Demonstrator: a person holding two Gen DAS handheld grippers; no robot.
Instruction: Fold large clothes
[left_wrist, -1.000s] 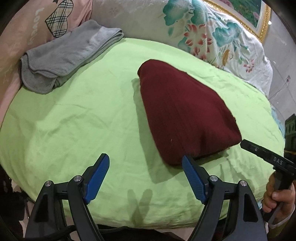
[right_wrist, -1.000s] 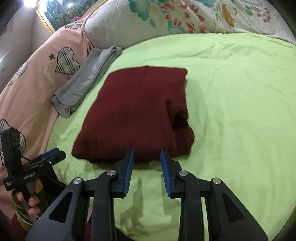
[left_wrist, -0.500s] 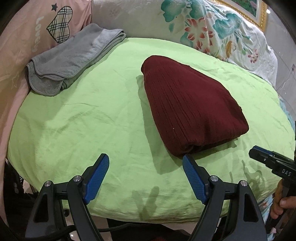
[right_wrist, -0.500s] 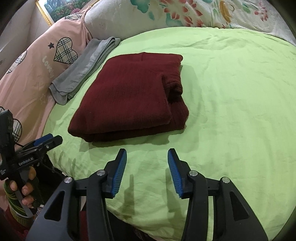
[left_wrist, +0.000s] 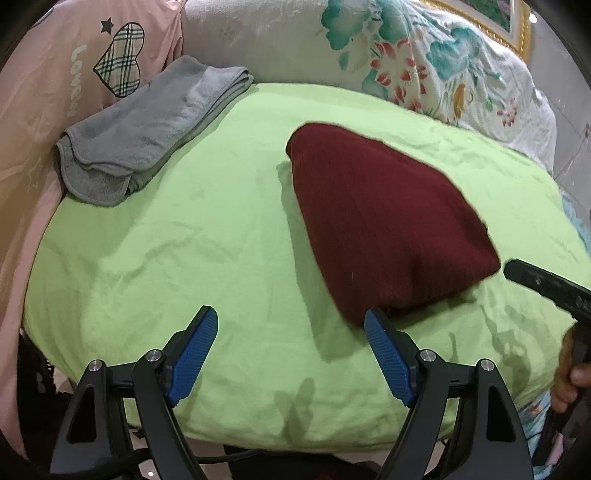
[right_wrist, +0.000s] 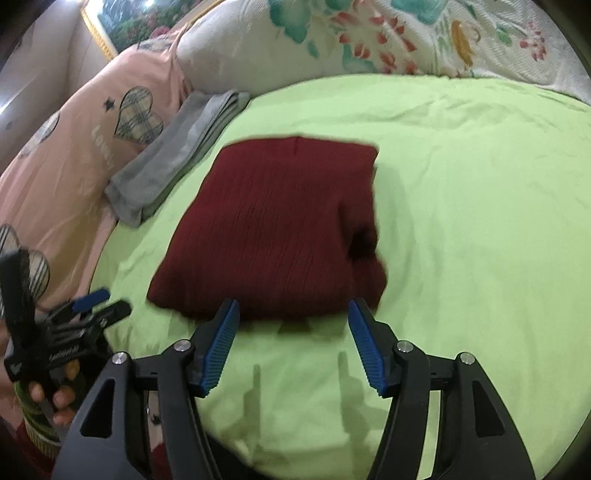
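Now, item by item, all placed rel. to the maroon sweater (left_wrist: 384, 225).

L gripper (left_wrist: 291, 350): held low over the near edge of the green sheet (left_wrist: 184, 236), aimed fwd across the bed; fingers spread wide apart, nothing betw. them. Its right blue pad (left_wrist: 388, 360) sits just at the sweater's near corner; contact can't be told. Left pad hangs over bare sheet, well apart from the sweater.

R gripper (right_wrist: 291, 343): also low at the near bed edge, pointing fwd; fingers wide apart, holding nothing. Both blue pads (right_wrist: 221, 343) sit at the sweater's near edge, one toward each end of it; whether they touch the cloth can't be told (view is motion-blurred).

Maroon sweater (right_wrist: 273, 232): folded into a thick rectangular bundle, lying flat mid-bed on the sheet. In R view its long axis runs from the near edge away toward the pillows, leaning slightly right; a thicker folded lump sits on its right side. In L view it narrows toward the far end.

Grey towel (left_wrist: 147, 129): folded, well left of and beyond the sweater, against the pink heart pillow (left_wrist: 74, 74).

Floral pillow (left_wrist: 406, 55): beyond the sweater, at the head of the bed.

Person's hands: one gripping each handle, seen at the frame edges of the opposite views.
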